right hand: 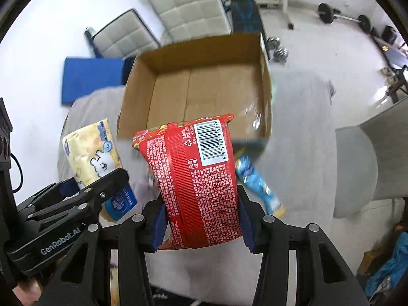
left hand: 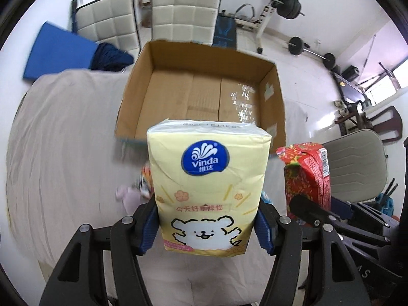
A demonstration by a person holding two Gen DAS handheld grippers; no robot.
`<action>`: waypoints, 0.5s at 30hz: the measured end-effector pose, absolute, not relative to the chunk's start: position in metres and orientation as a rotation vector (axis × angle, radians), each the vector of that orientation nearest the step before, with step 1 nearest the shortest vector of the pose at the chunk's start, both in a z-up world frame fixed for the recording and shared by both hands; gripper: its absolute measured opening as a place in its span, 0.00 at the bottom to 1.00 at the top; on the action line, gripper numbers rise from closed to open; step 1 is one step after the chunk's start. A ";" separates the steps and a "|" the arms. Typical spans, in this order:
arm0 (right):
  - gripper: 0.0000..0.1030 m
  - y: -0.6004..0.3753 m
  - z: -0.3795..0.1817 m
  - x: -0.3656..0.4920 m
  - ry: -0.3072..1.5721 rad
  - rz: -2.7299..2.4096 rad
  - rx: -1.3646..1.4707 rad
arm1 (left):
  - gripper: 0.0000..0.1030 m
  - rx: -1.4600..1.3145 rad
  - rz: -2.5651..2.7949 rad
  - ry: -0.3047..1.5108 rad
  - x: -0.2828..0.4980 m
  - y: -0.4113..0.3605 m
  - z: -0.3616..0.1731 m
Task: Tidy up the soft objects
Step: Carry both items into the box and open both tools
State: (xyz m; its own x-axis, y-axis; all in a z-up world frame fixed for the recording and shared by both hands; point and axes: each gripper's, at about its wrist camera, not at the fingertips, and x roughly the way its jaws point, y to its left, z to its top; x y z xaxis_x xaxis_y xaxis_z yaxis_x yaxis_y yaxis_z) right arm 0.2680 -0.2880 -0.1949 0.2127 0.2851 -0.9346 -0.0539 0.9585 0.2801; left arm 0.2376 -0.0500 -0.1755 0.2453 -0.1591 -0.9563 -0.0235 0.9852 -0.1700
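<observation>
Gripper pads close on two soft packs at once: the left gripper (left hand: 207, 225) clamps the lower sides of a yellow Vinda tissue pack (left hand: 207, 178), which stands upright between its blue pads, while the right gripper (right hand: 201, 221) squeezes a red snack packet (right hand: 196, 178) near its bottom, barcode side up. Both loads are held above a bench draped in a pale grey cloth (left hand: 63, 140), just short of the near wall of an open cardboard box (left hand: 204, 84) whose floor looks bare. From the right wrist view, the left gripper (right hand: 84, 191) and its tissue pack (right hand: 89, 150) sit just beside the red packet, the two tools close together. On the cloth below lie a blue wrapped packet (right hand: 257, 181) and a small pale pink item (left hand: 130, 196), both blurred, still waiting outside the box. Beyond the box stand two white padded chairs (left hand: 183, 12), a blue mat (left hand: 58, 51) and weight-training gear (left hand: 288, 5). The risks from here appear to be a collision between the two closely spaced grippers as they head for the same opening, the packs catching on the box's near rim if carried too low, and either soft pack bulging and slipping free because it is pinched only at its lower end.
</observation>
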 end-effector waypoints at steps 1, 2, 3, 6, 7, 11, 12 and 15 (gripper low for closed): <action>0.49 -0.287 -0.192 0.281 1.325 0.220 0.203 | 0.59 -0.155 -0.104 1.322 0.245 -0.047 -0.172; 0.49 -0.282 -0.185 0.292 1.317 0.204 0.198 | 0.59 -0.146 -0.118 1.323 0.259 -0.044 -0.172; 0.49 -0.279 -0.185 0.302 1.308 0.181 0.196 | 0.59 -0.138 -0.132 1.325 0.272 -0.042 -0.171; 0.49 -0.271 -0.195 0.343 1.304 0.127 0.214 | 0.59 -0.113 -0.160 1.355 0.316 -0.036 -0.182; 0.49 -0.269 -0.198 0.354 1.308 0.119 0.217 | 0.59 -0.110 -0.164 1.367 0.330 -0.034 -0.187; 0.49 -0.253 -0.240 0.412 1.336 0.077 0.221 | 0.59 -0.114 -0.186 1.447 0.390 -0.029 -0.215; 0.49 -0.250 -0.254 0.425 1.344 0.066 0.220 | 0.59 -0.119 -0.188 1.461 0.401 -0.029 -0.221; 0.49 -0.244 -0.282 0.460 1.373 0.042 0.218 | 0.59 -0.127 -0.219 1.524 0.431 -0.034 -0.249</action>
